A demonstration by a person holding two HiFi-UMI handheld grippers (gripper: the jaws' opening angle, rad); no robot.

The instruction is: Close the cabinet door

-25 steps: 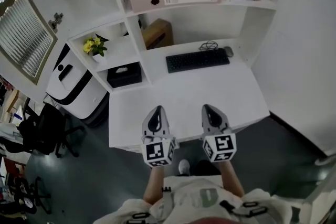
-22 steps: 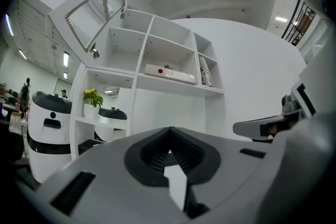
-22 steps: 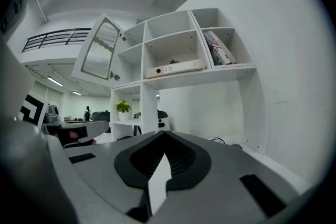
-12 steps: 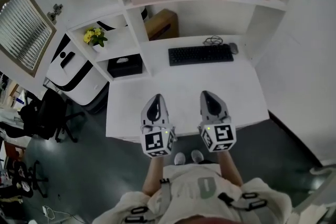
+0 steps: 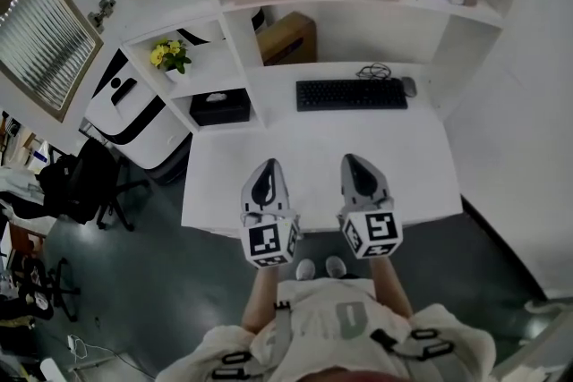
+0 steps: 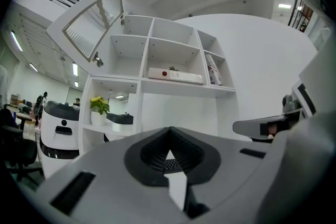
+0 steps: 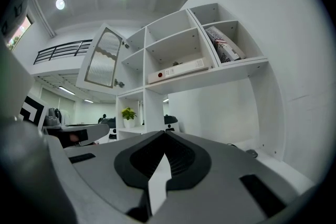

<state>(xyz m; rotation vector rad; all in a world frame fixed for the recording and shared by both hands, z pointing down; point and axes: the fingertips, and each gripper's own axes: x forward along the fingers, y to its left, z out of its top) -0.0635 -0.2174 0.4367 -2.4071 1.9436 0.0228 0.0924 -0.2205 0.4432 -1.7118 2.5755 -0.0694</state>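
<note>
Nearest, at 6 o'clock in the head view, both grippers are held out side by side over the front edge of the white desk (image 5: 309, 158). The left gripper (image 5: 266, 177) has its jaws pressed fully together with nothing between them. The right gripper (image 5: 357, 173) is the same, closed and empty, as each gripper's own view shows. Both point level, toward 12 o'clock.

Beyond them a black keyboard (image 5: 351, 94) lies at the back of the desk, and behind it rises the white shelf unit (image 5: 240, 36).

Farthest is the cabinet door (image 5: 40, 45), a framed panel of ribbed glass. It stands swung wide out from the unit's upper left compartment, angled away from the shelf front rather than flush with it. A small knob (image 5: 101, 12) shows at its edge.

From the grippers the door lies at about 10 o'clock, higher than both and well apart from them. The left gripper is plainly the nearer. The closing move likely falls to that hand, which would rise, go left to the door's outer face, and push it back toward the compartment.
</note>
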